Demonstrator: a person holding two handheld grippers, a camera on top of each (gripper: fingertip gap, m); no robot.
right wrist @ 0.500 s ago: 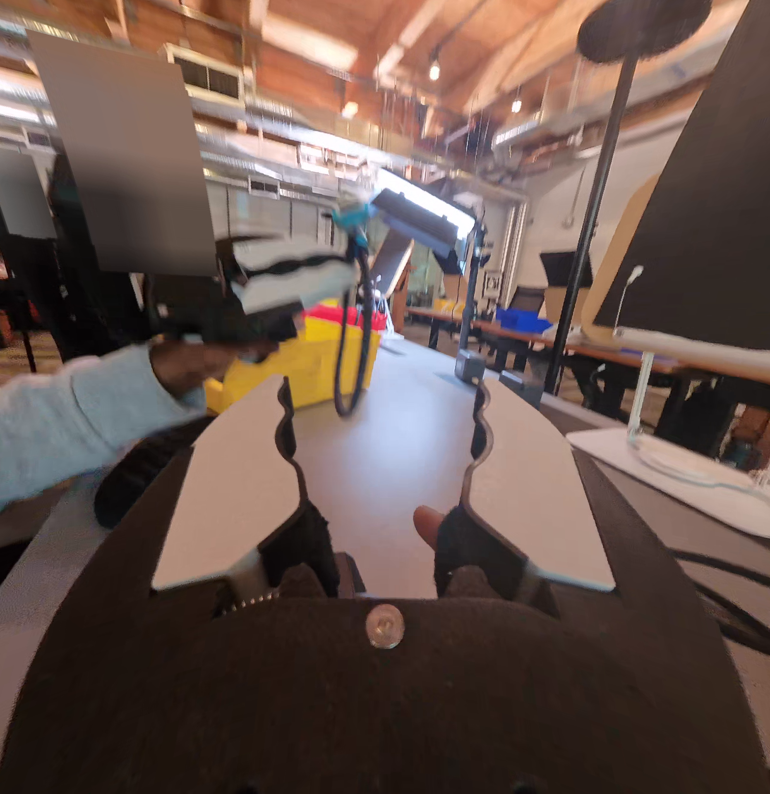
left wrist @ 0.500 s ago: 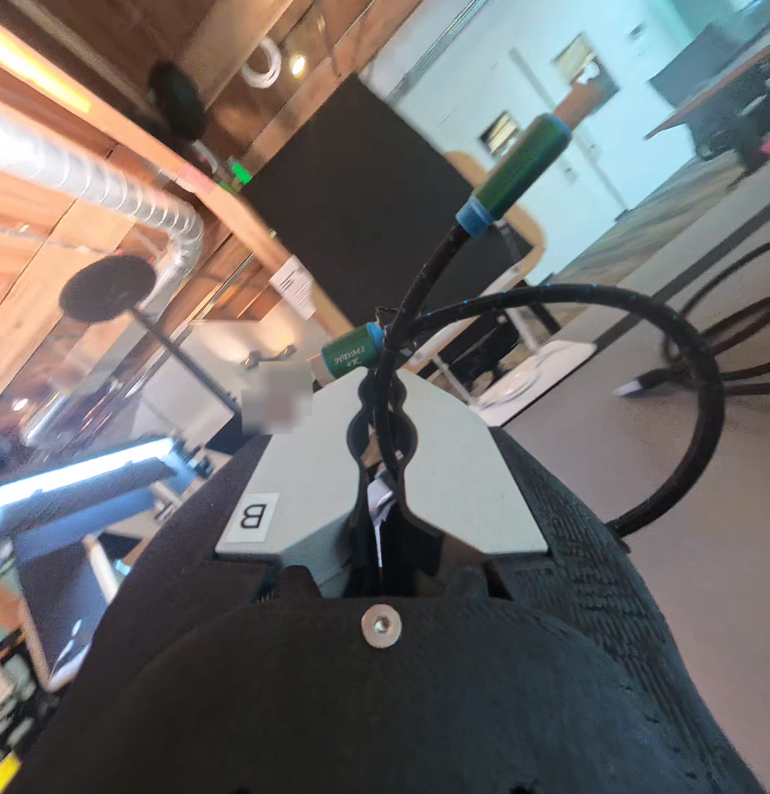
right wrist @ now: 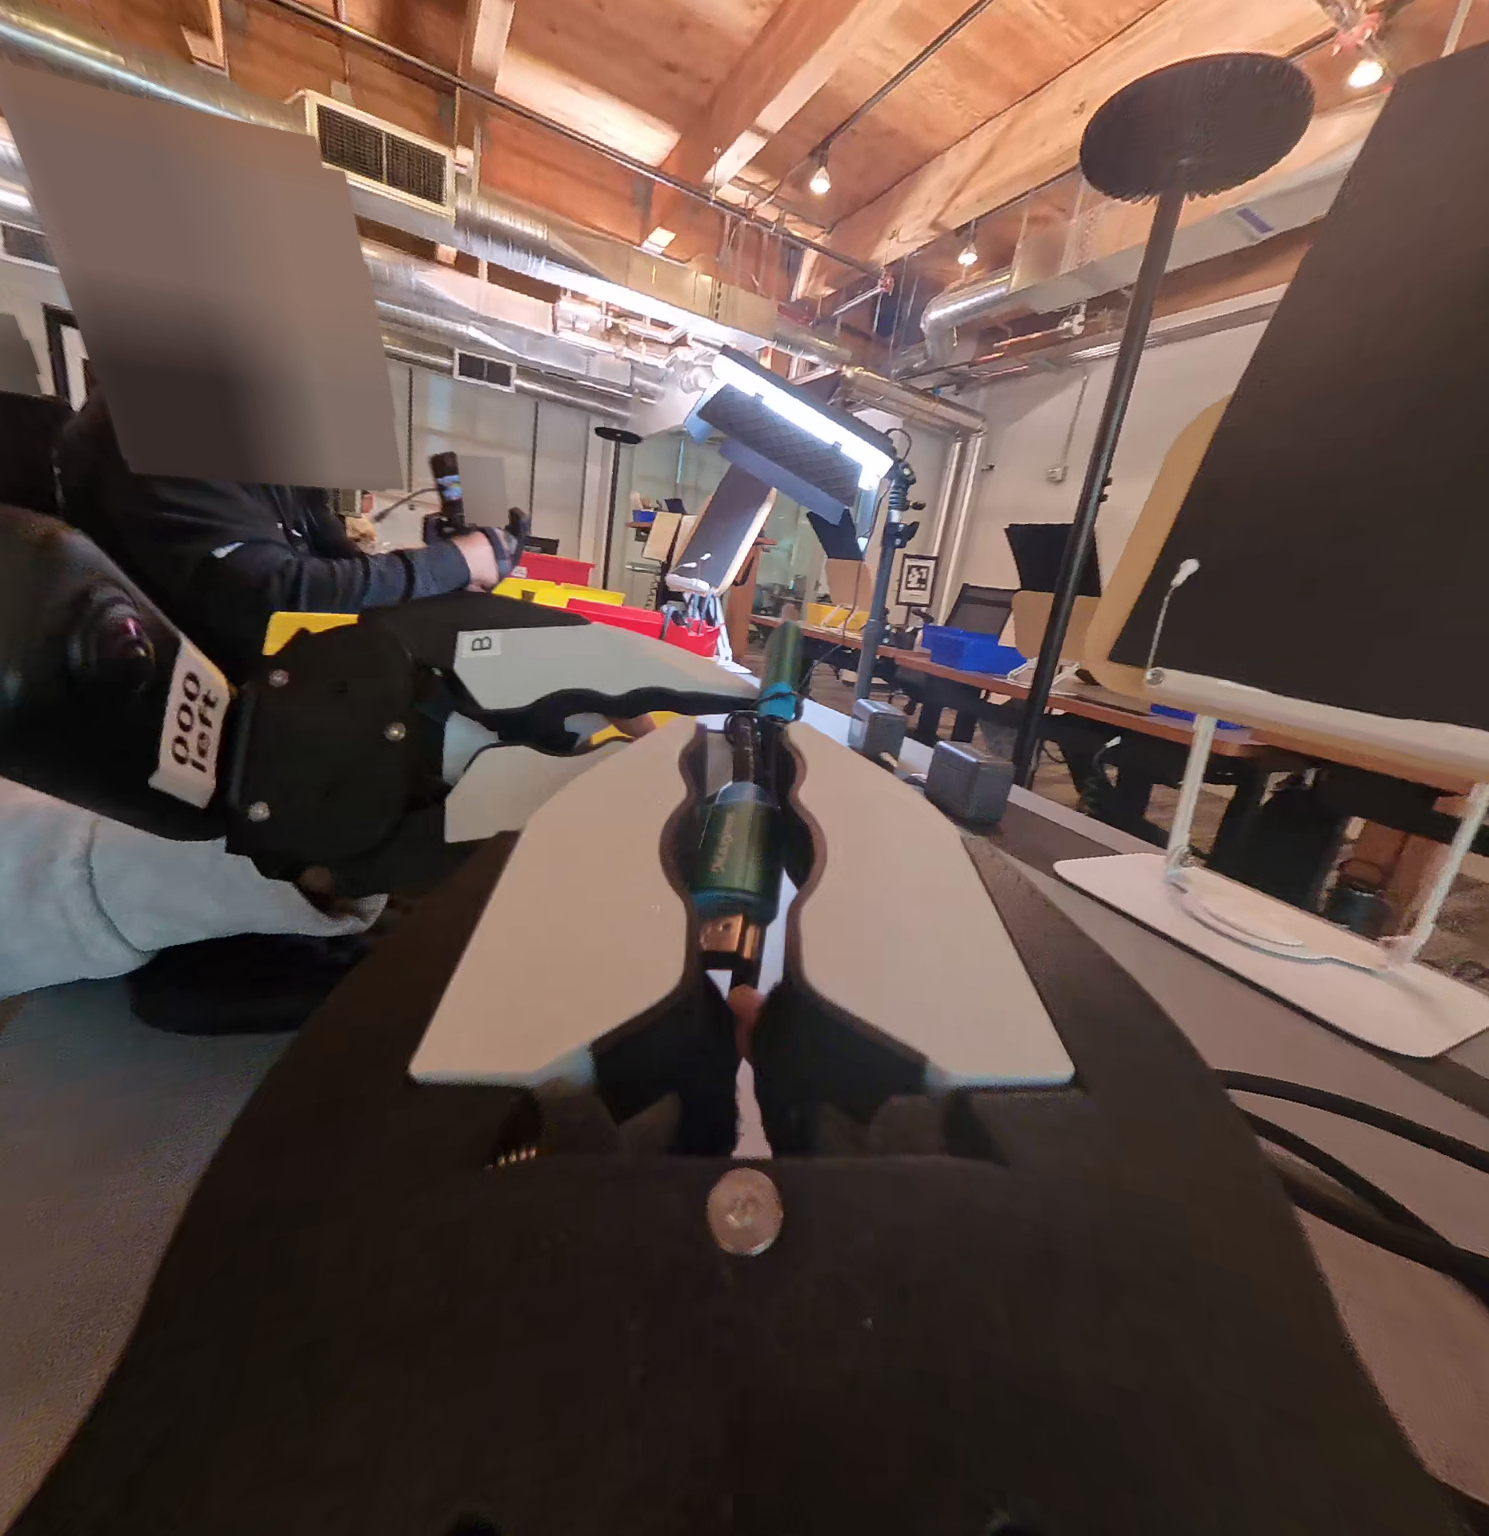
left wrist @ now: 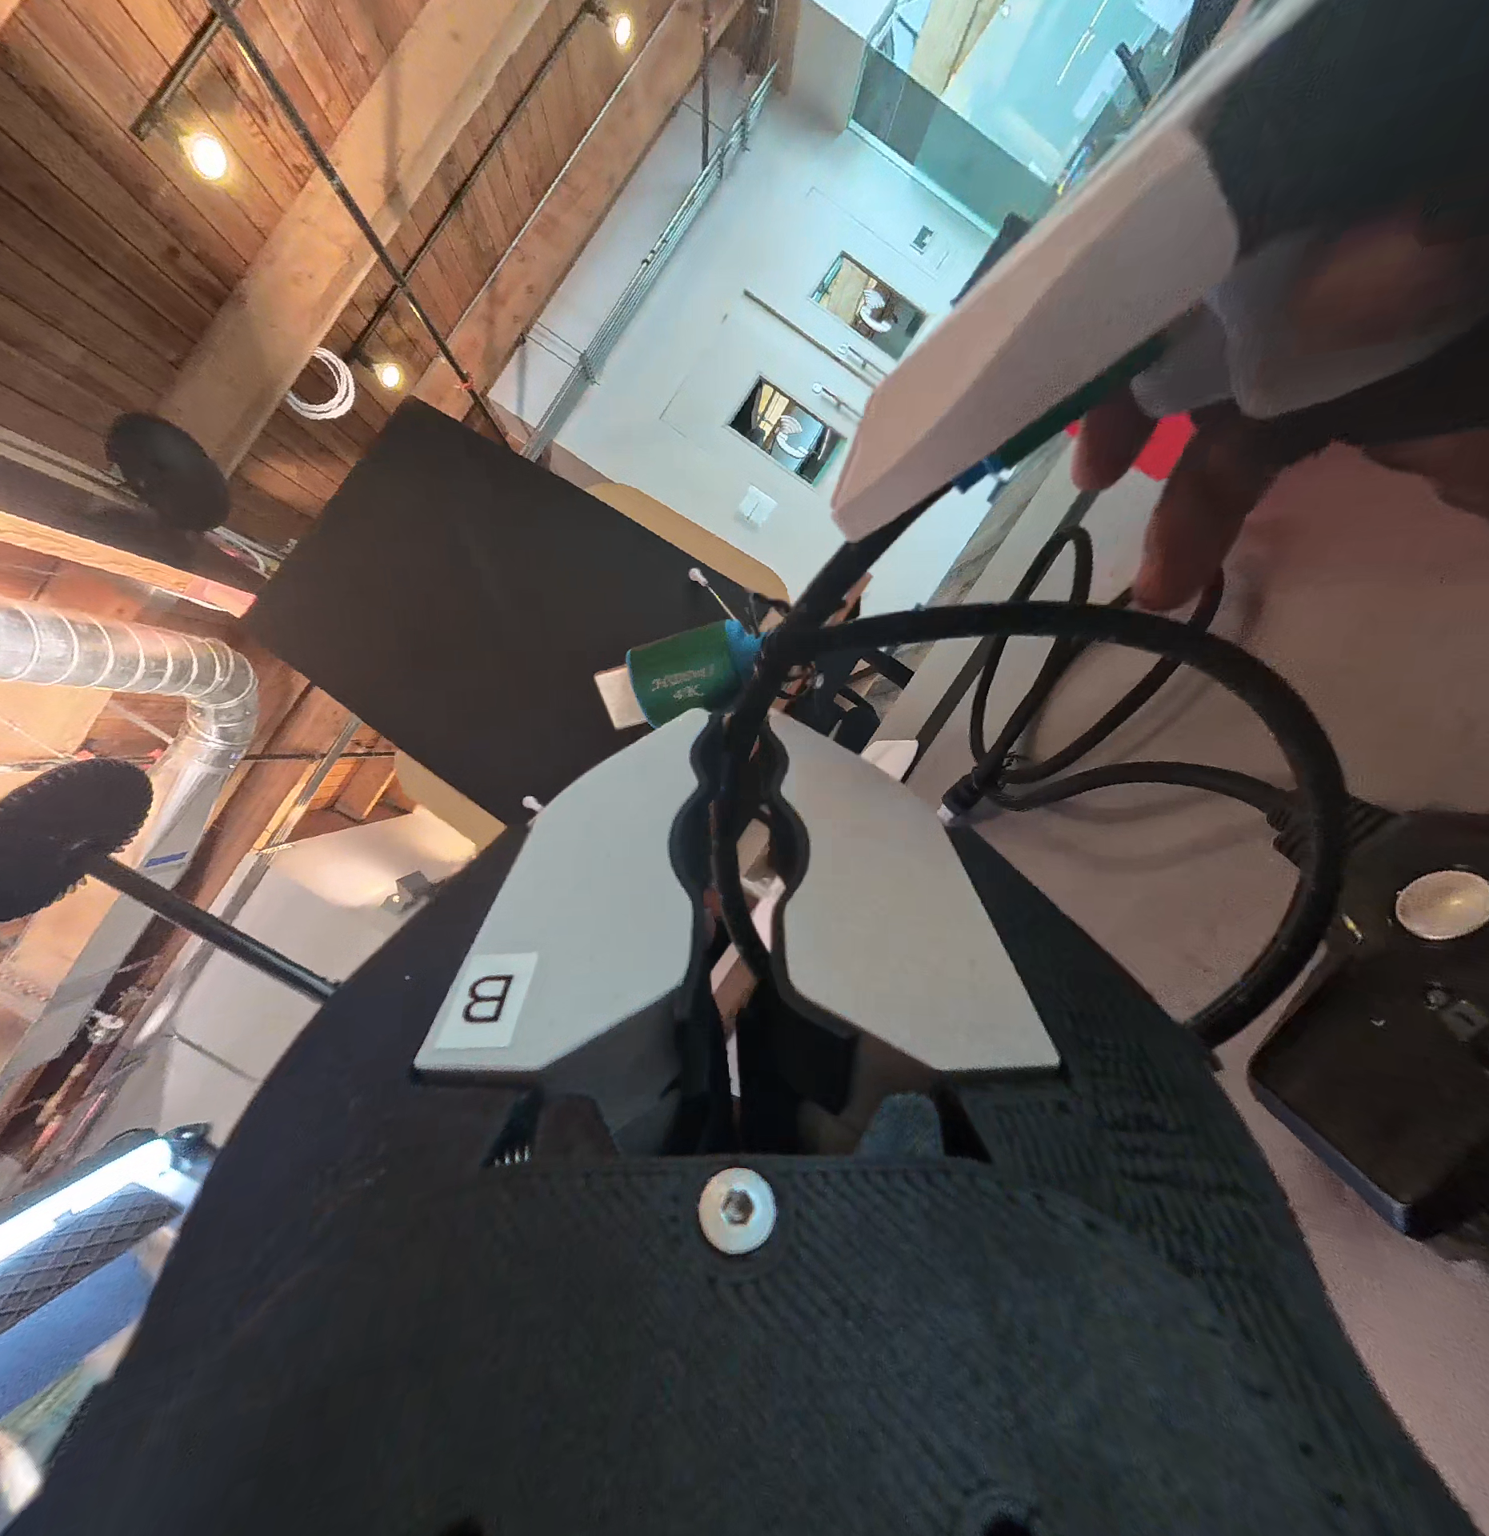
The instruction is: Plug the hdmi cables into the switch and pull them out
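Note:
My left gripper (left wrist: 737,740) is shut on a black braided hdmi cable (left wrist: 1223,657) just behind one green plug (left wrist: 678,677), which sticks out past the fingertips. The cable loops down to the right, beside the black switch (left wrist: 1389,1022) on the table. My right gripper (right wrist: 741,740) is shut on the cable's other green plug (right wrist: 737,848), with its metal end pointing back at the camera. In the right wrist view the left gripper (right wrist: 707,698) comes in from the left, tips almost touching my right fingertips. The right gripper (left wrist: 1015,349) shows at the top right of the left wrist view.
More black cables (left wrist: 1032,665) lie on the grey table (right wrist: 101,1205). A white stand (right wrist: 1273,939) with a black board is on the right, a black pole (right wrist: 1090,499) behind. Two small grey cubes (right wrist: 969,781) sit ahead. Yellow and red bins (right wrist: 608,607) and a person are at the back left.
My right gripper was open and empty; it has closed on the second green plug. The two grippers have come together. The left view has swung, and the switch now shows.

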